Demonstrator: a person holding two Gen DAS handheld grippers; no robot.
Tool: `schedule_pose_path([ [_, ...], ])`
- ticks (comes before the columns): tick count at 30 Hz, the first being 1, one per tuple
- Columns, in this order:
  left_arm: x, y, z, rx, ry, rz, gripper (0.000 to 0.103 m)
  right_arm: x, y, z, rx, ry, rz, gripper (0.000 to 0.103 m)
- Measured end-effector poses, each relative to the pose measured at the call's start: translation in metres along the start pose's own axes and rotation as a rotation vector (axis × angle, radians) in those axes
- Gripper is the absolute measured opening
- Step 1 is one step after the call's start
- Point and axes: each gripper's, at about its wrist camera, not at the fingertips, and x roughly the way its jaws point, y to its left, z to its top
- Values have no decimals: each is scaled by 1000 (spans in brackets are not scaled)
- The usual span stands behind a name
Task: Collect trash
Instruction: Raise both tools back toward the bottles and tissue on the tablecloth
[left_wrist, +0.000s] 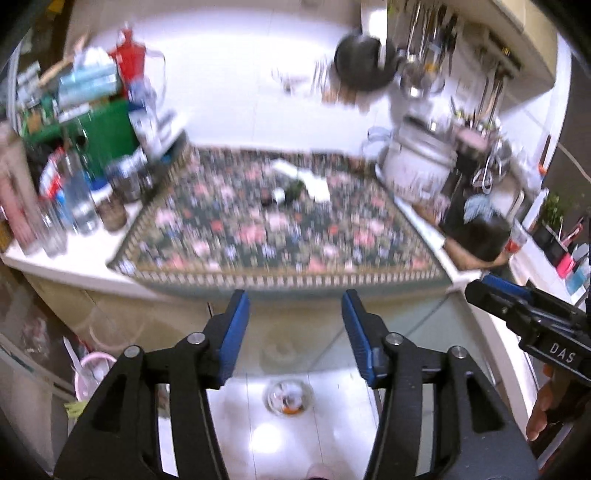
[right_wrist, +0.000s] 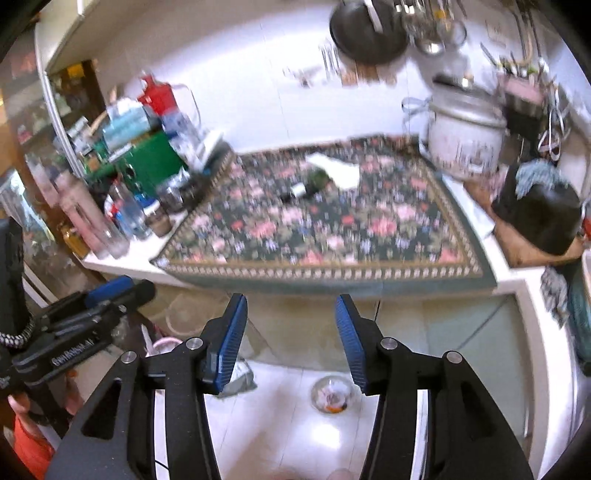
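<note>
Approach step, nothing grabbed yet. Left gripper part open, empty, short of the worktop. Small bottle and white paper lie mid floral mat. Right gripper part open, empty. Next: reach forward over the mat, close on the bottle.

dark green bottle lies on its side on the floral cloth — white paper just behind it.
</note>
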Motion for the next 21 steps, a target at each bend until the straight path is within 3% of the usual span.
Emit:
schedule_pose_path([
  [2, -17, 2, 13, 9, -43, 1, 55, -10, 2, 8, -4, -37, -1, 47],
  [6, -34, 2, 34, 21, -103, 13, 73, -21, 3, 25, -14, -109, -30, 54],
  [12, -22, 3, 65, 4, -151, 18, 75, -20, -6, 50, -12, -186, -9, 55],
  [21, 30, -14, 118, 9, -160, 102, 81, 22, -32, 102, -62, -182, 48, 56],
])
